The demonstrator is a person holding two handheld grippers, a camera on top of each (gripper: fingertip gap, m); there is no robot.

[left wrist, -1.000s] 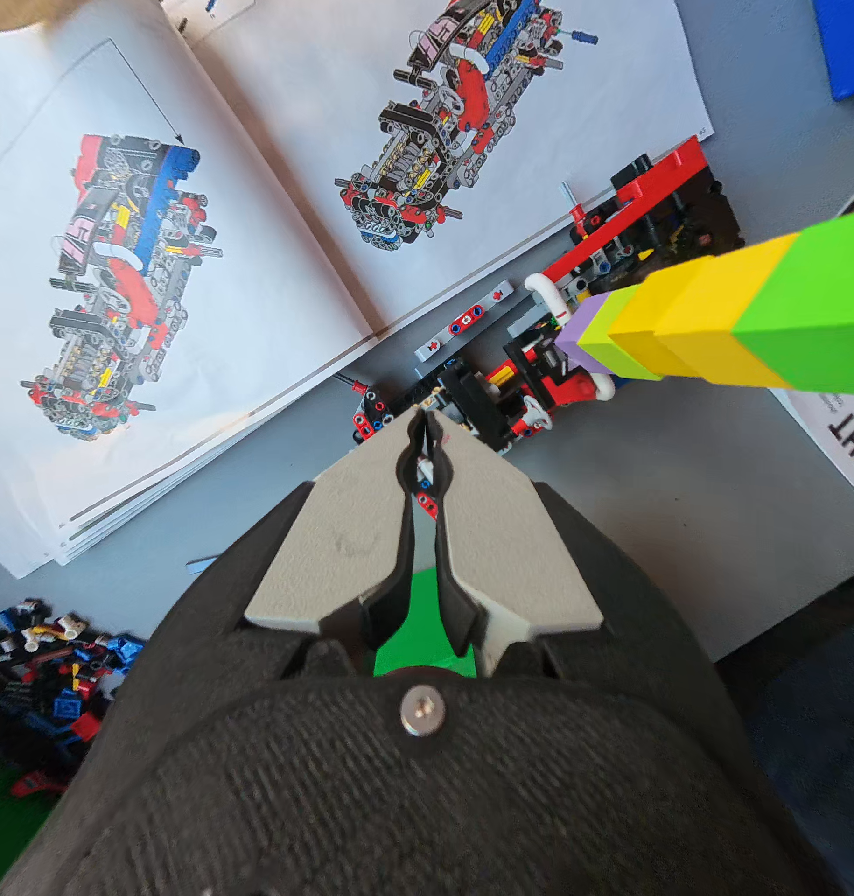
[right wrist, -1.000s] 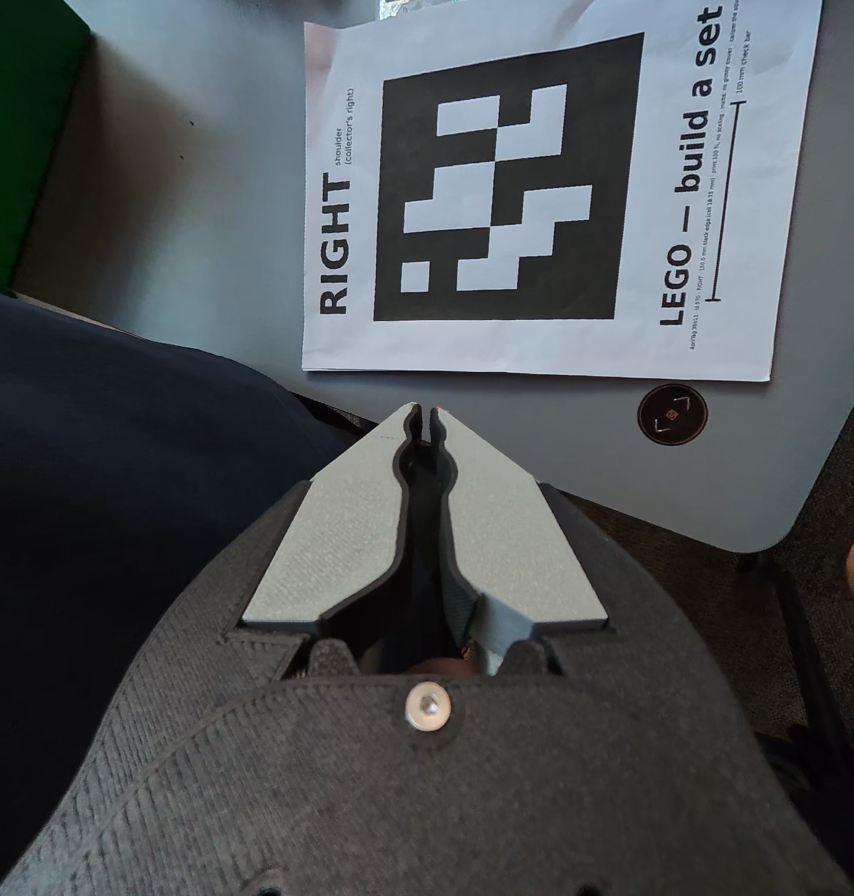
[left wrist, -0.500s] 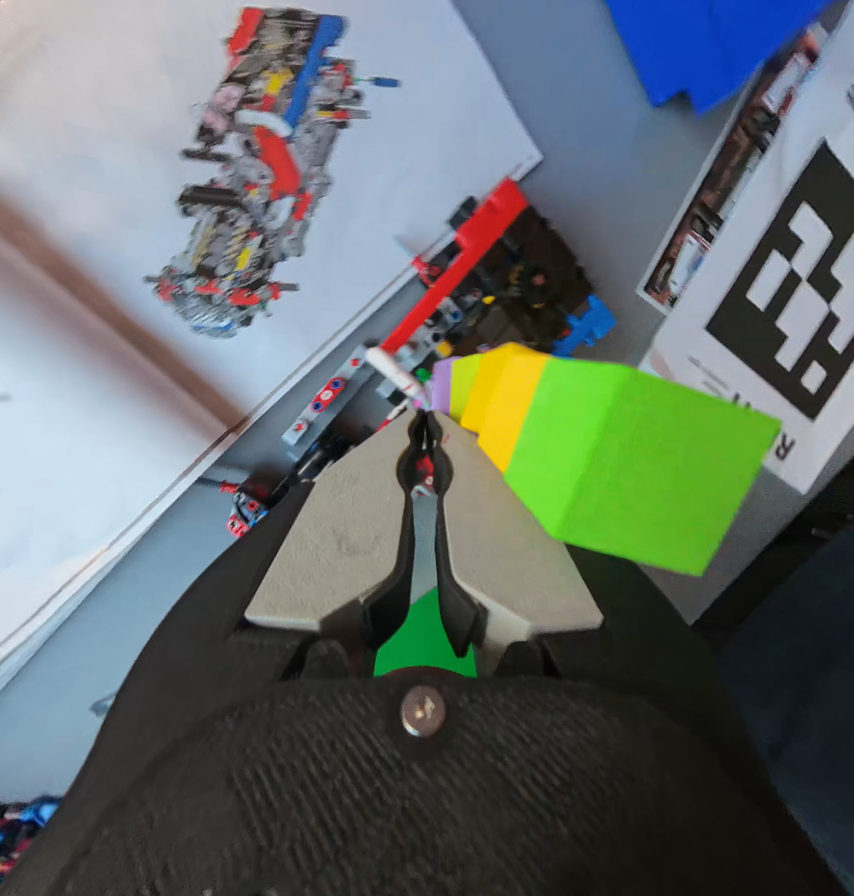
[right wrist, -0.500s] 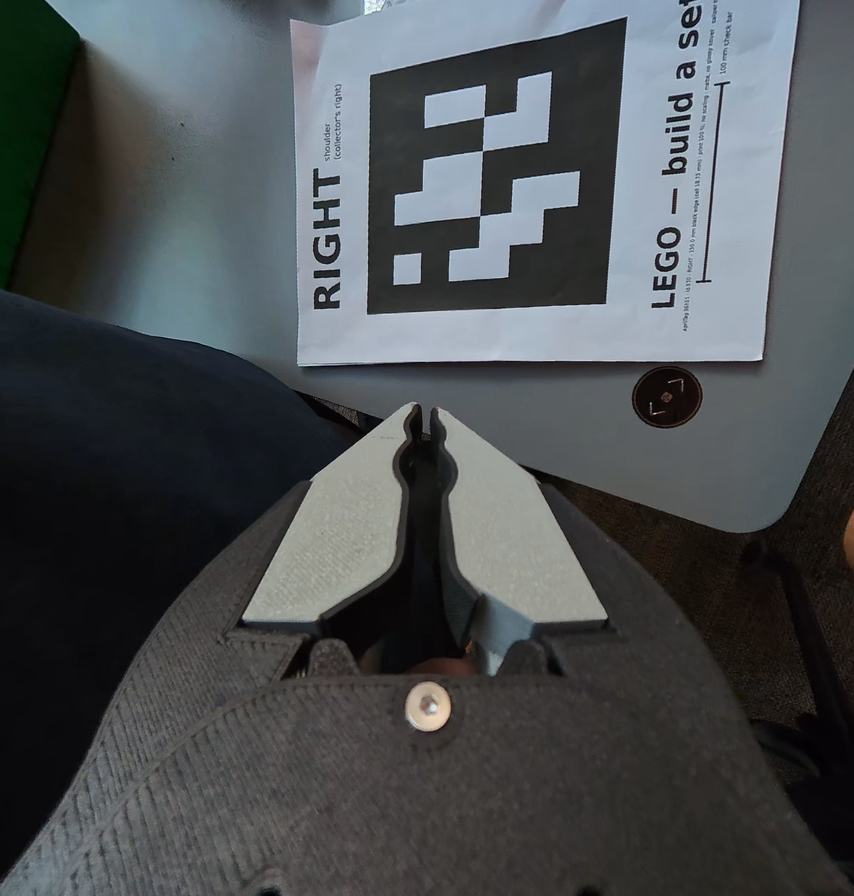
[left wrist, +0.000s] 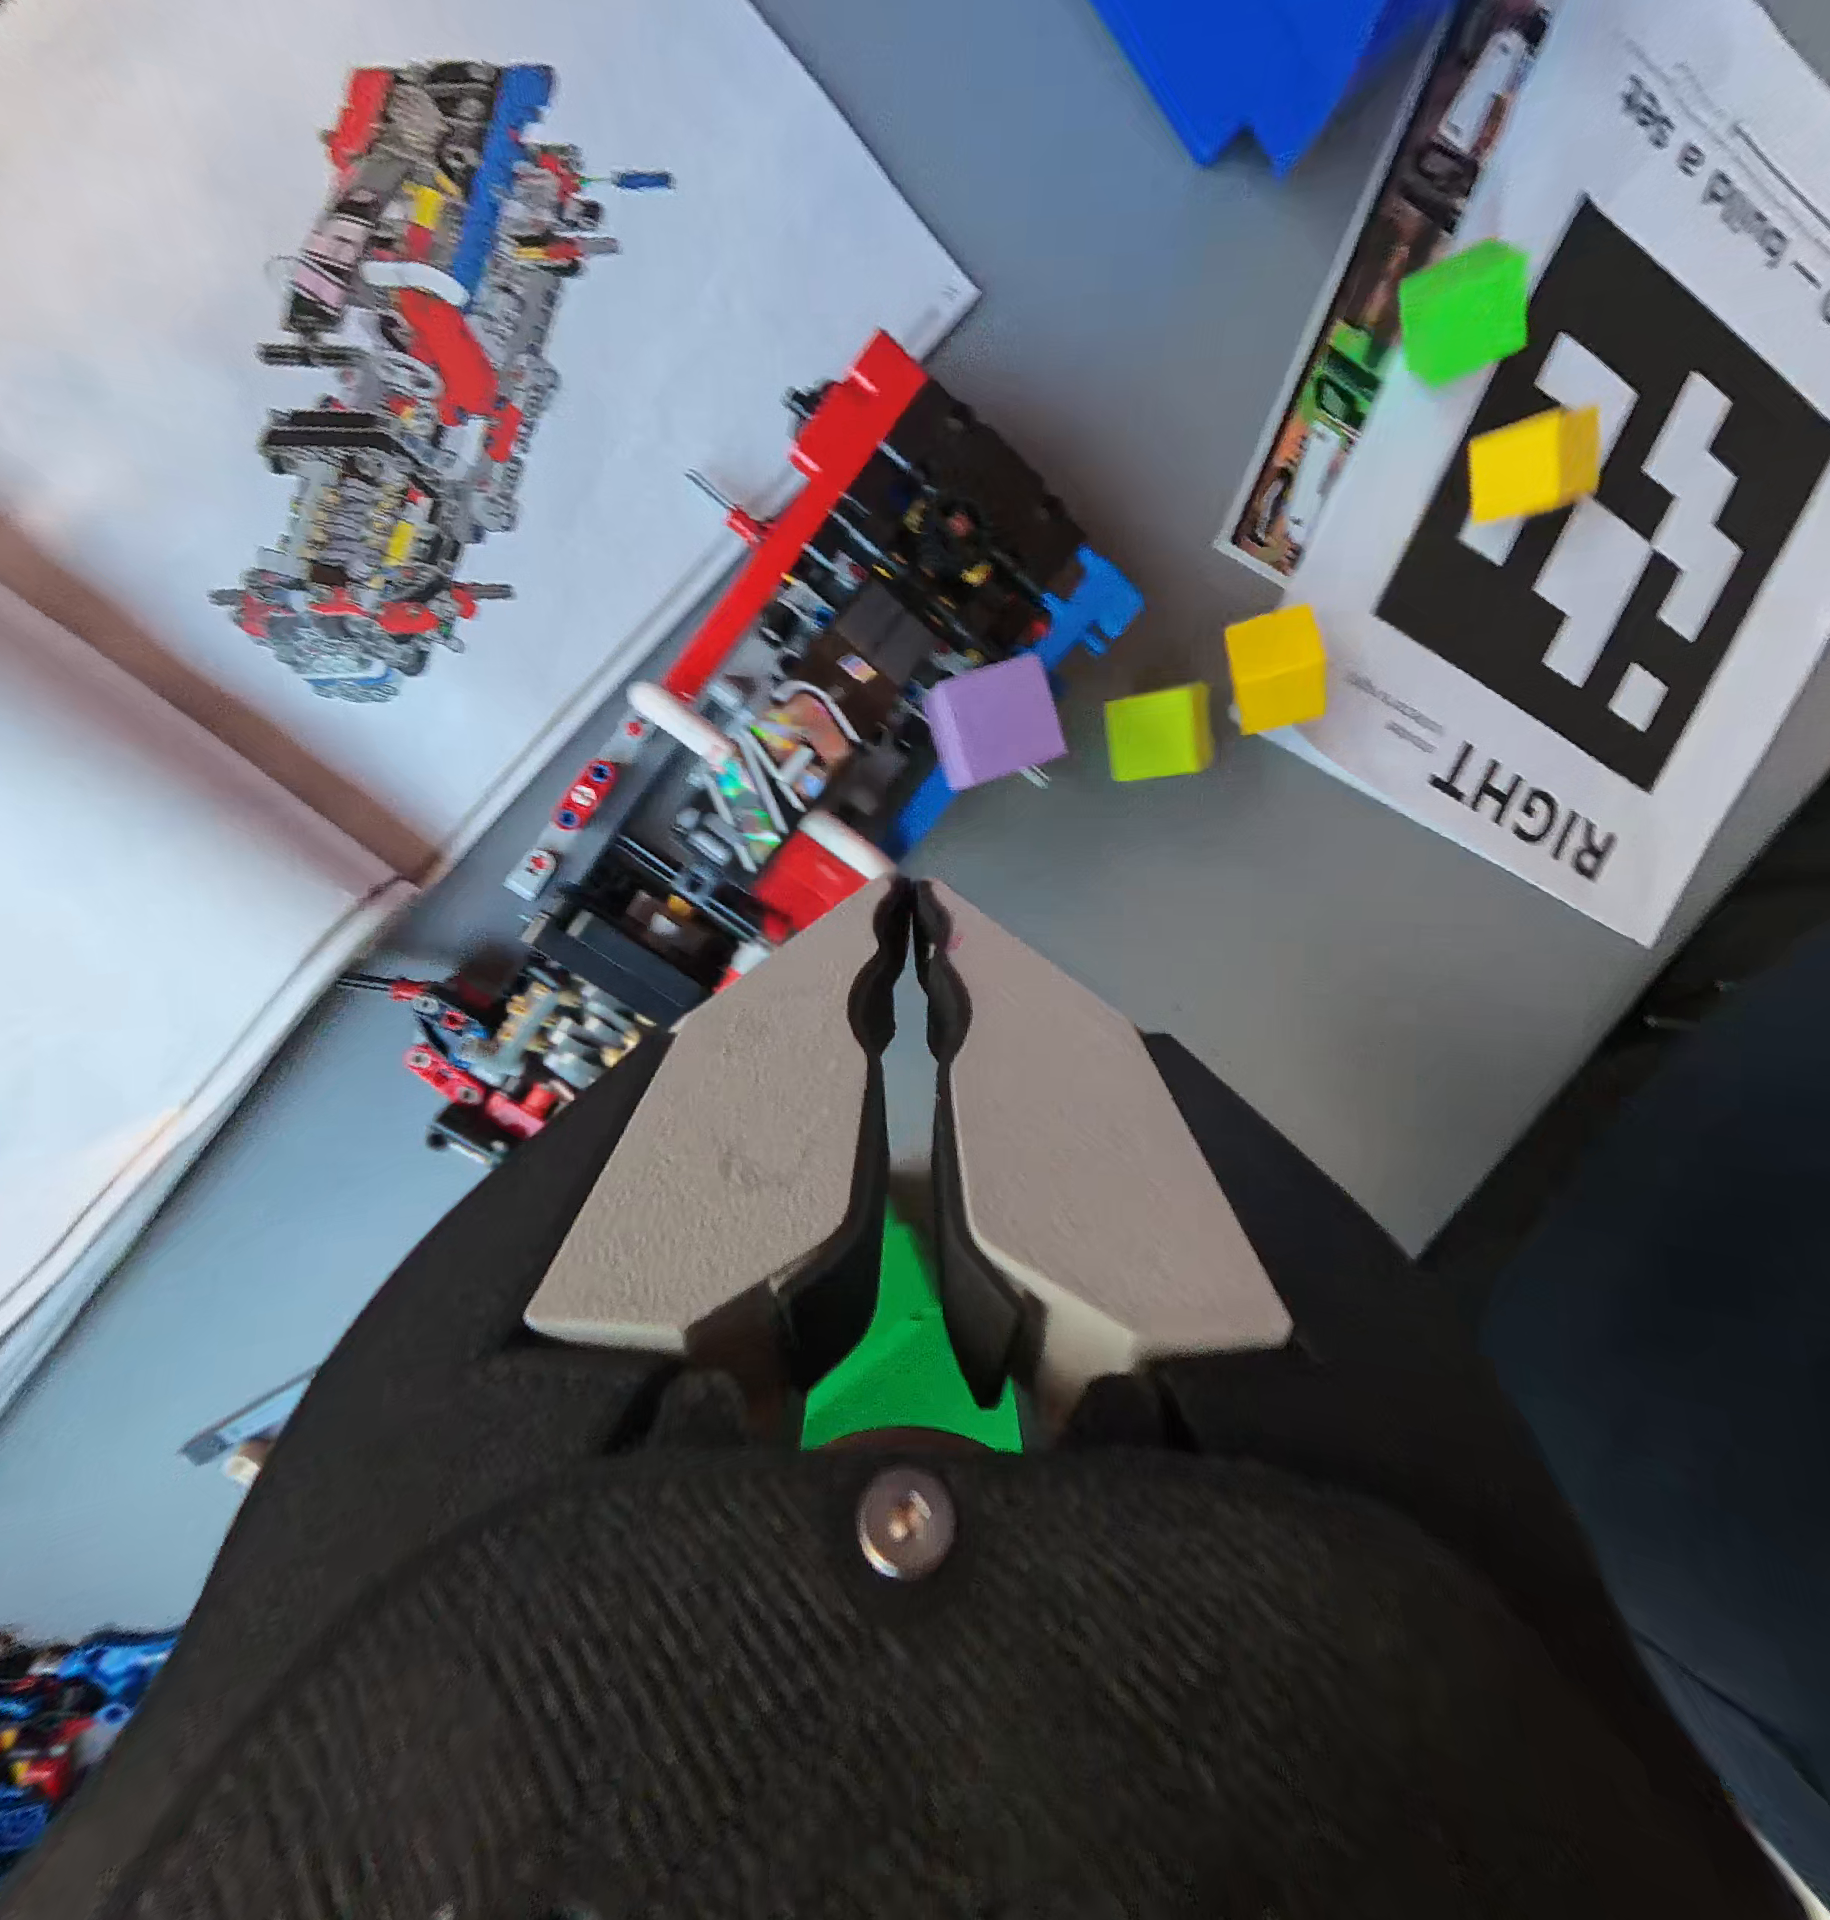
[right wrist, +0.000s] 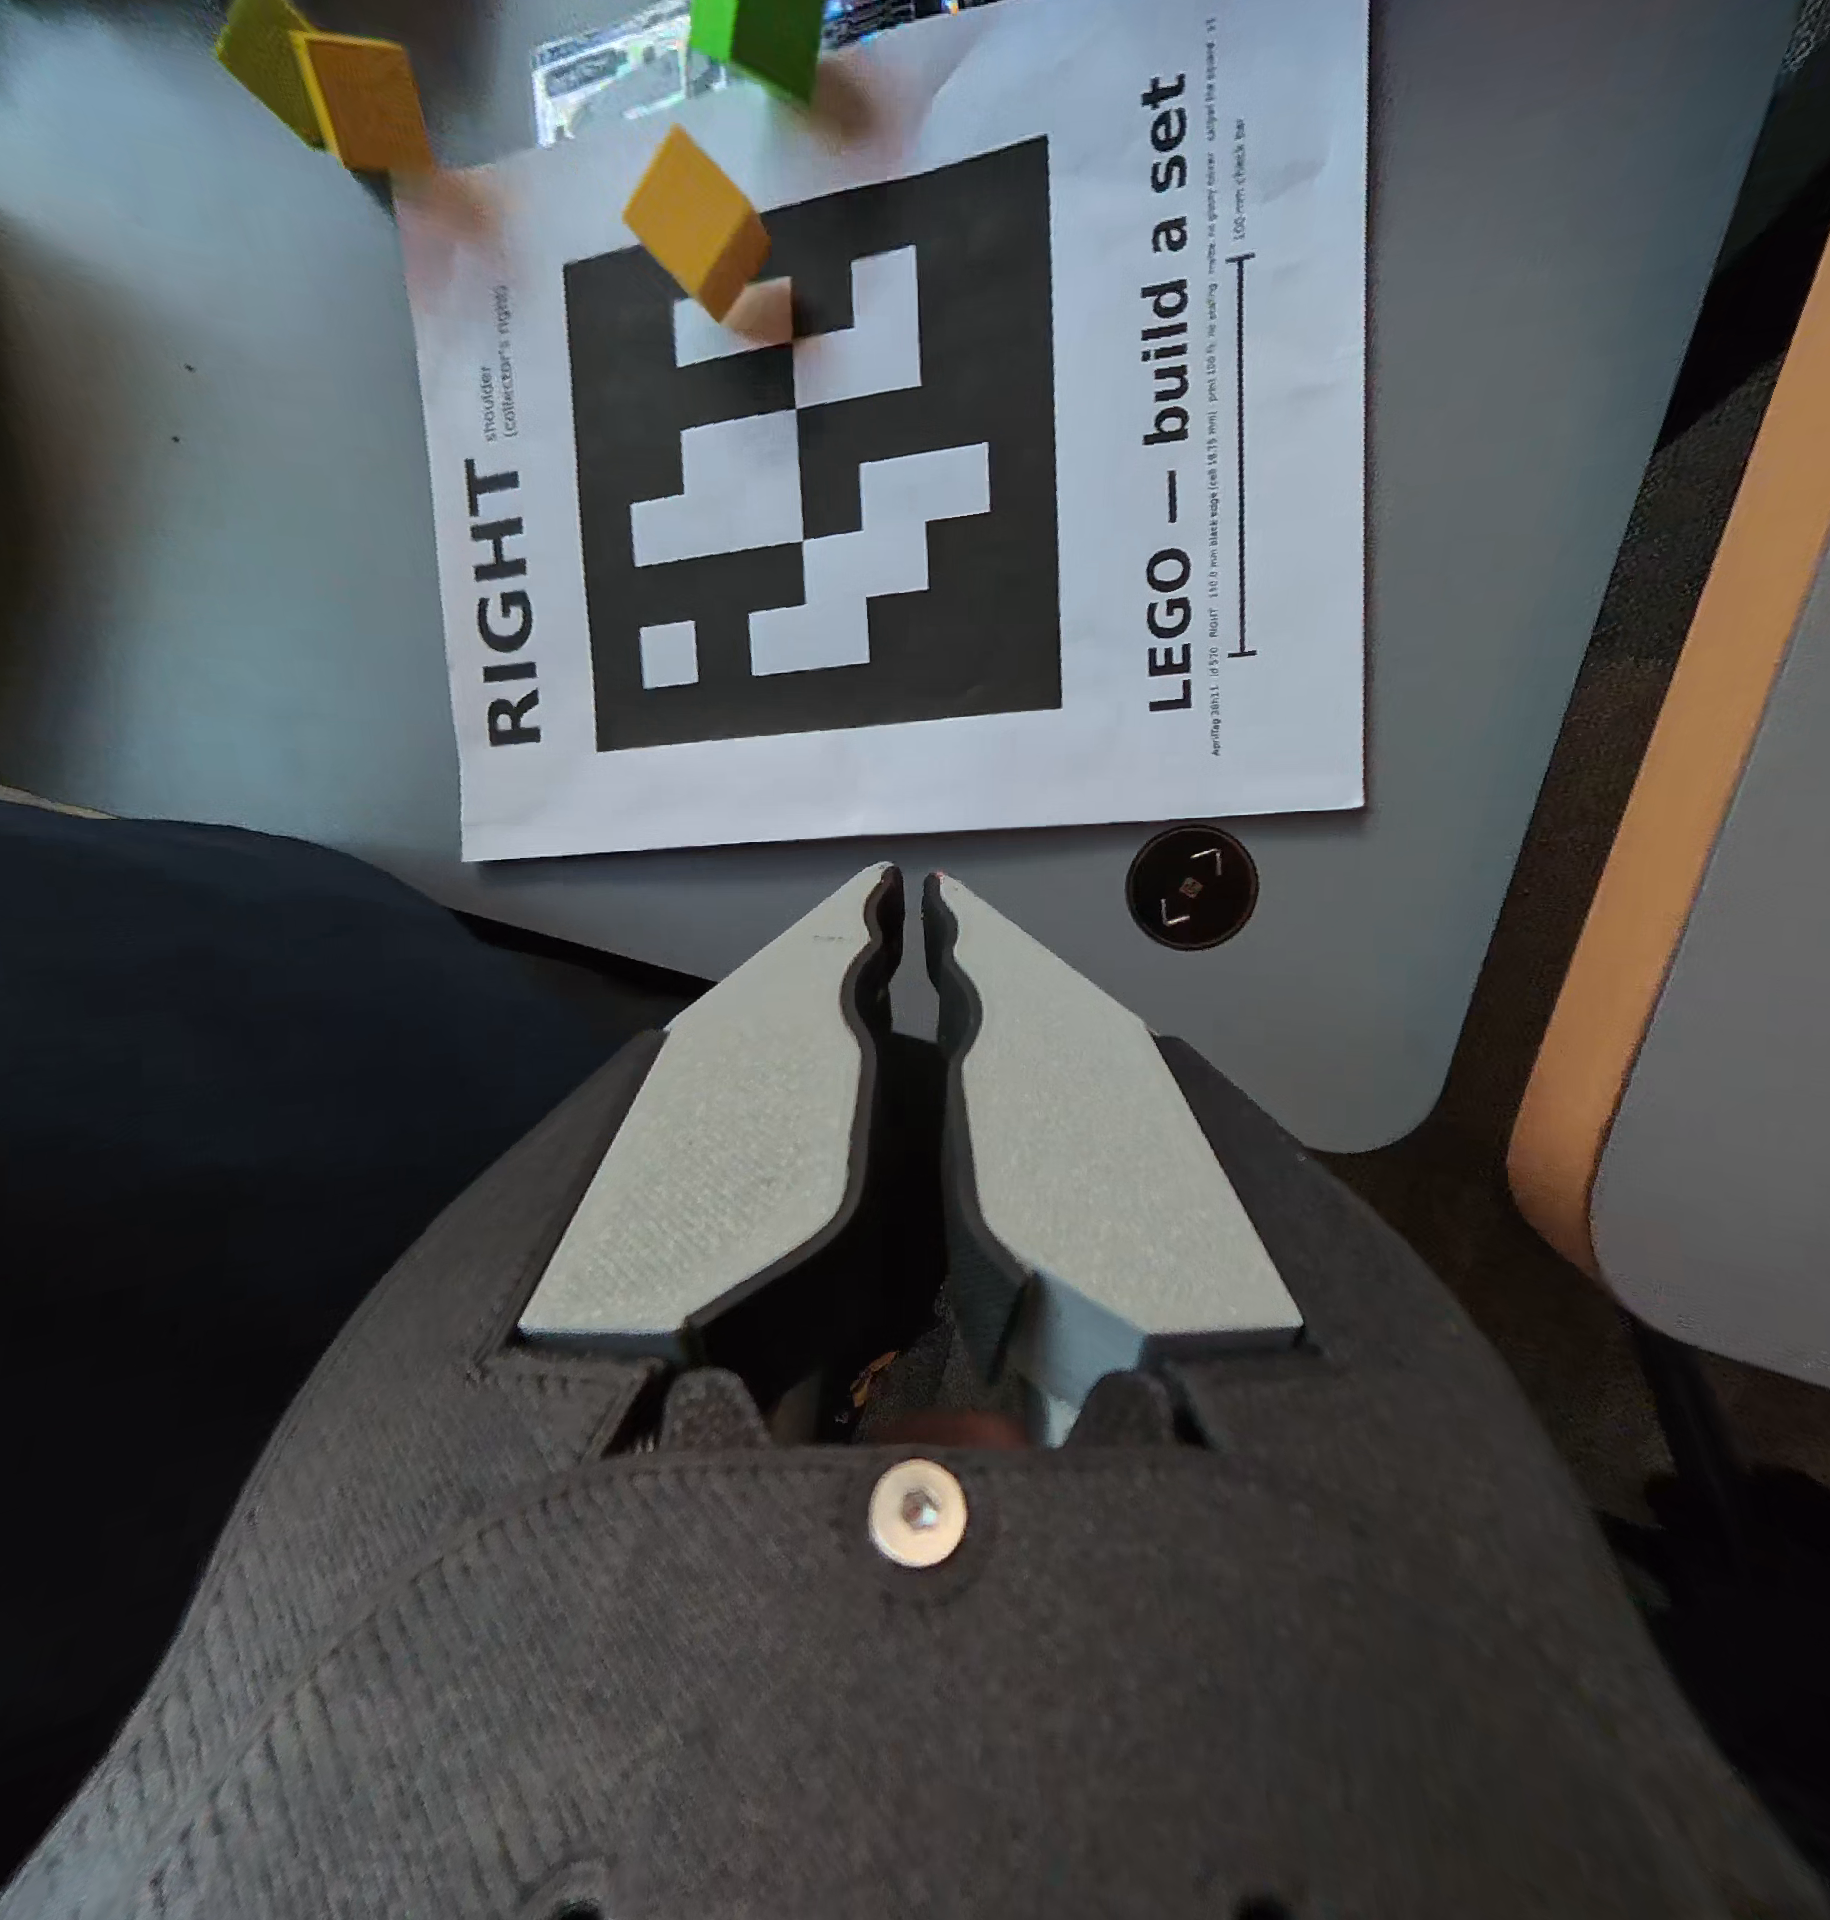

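My left gripper (left wrist: pixel 913 899) is shut, with nothing visible between its fingertips, and hovers just in front of a red, black and blue brick model (left wrist: pixel 869 644) on the grey table. Several loose coloured cubes are blurred and scattered beyond it: a purple one (left wrist: pixel 994 722), a lime one (left wrist: pixel 1160 730), two yellow ones (left wrist: pixel 1275 668) (left wrist: pixel 1532 462) and a green one (left wrist: pixel 1464 310). My right gripper (right wrist: pixel 913 883) is shut and empty over the table's near edge, in front of a printed marker sheet (right wrist: pixel 890 468). A yellow cube (right wrist: pixel 698 234) and a green cube (right wrist: pixel 755 42) show above that sheet.
An open instruction booklet (left wrist: pixel 267 520) lies left of the model. A blue box (left wrist: pixel 1254 73) stands at the back. A pile of small loose parts (left wrist: pixel 28 1714) sits at the lower left. A black round disc (right wrist: pixel 1191 886) is set in the table. Another tabletop edge (right wrist: pixel 1721 727) is at the right. About 45 cm separates my left fingertips from my right.
The coloured cubes were joined in one straight row earlier; now they are apart and scattered over the table and the marker sheet. The left view has swung right. Both grippers stayed shut.
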